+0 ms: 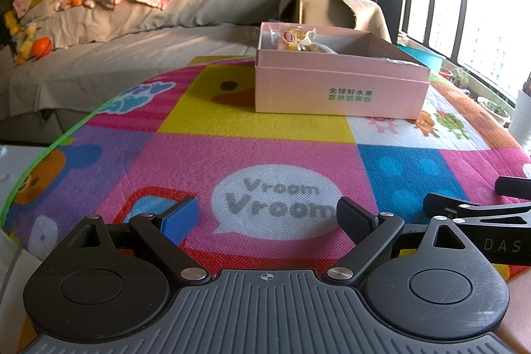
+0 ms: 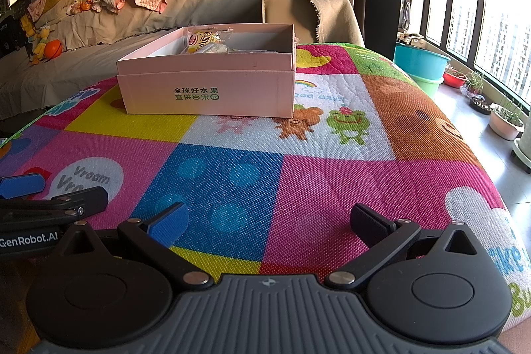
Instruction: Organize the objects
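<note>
A pink cardboard box (image 1: pixel 338 88) with green print stands on the colourful play mat (image 1: pixel 232 148), far from both grippers; it also shows in the right wrist view (image 2: pixel 205 88). Wrapped snack packets (image 1: pixel 297 38) lie inside it at the back left, also seen in the right wrist view (image 2: pixel 202 42). My left gripper (image 1: pixel 267 216) is open and empty, low over the mat's near part. My right gripper (image 2: pixel 270 223) is open and empty, beside the left one. The right gripper's fingers (image 1: pixel 471 208) show at the left view's right edge.
A grey-covered sofa (image 1: pixel 132 22) with clothes and toys runs behind the mat. A draped armrest (image 2: pixel 315 9) stands behind the box. Teal basins (image 2: pixel 419 60) and plant pots (image 2: pixel 504 121) stand on the floor by the window at right. The mat's edge drops off at right.
</note>
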Demonstrator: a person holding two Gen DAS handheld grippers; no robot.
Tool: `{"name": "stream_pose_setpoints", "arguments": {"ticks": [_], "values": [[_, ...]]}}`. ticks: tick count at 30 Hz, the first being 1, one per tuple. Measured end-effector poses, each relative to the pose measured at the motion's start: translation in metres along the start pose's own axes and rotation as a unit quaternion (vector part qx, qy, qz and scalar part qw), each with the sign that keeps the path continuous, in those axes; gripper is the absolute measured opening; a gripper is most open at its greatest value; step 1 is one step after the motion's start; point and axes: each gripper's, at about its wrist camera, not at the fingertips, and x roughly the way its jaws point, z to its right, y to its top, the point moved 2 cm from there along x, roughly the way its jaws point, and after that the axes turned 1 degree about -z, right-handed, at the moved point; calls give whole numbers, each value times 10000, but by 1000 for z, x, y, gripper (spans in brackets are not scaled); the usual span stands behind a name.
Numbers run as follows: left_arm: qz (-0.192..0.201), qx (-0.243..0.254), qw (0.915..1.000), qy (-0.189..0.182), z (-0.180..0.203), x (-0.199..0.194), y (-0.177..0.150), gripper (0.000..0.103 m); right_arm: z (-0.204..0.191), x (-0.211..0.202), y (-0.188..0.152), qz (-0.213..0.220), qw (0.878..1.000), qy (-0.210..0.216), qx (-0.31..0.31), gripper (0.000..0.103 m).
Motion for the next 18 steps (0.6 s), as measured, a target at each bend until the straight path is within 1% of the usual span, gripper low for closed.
{"name": "stream_pose_setpoints", "arguments": {"ticks": [3,18], "values": [[-2,24,10000,43,1,0,0,95,0,0,0,0,10000,1,1,103],[-2,25,10000,-14,1,2,2,95,0,0,0,0,10000,0,-2,103]]}}
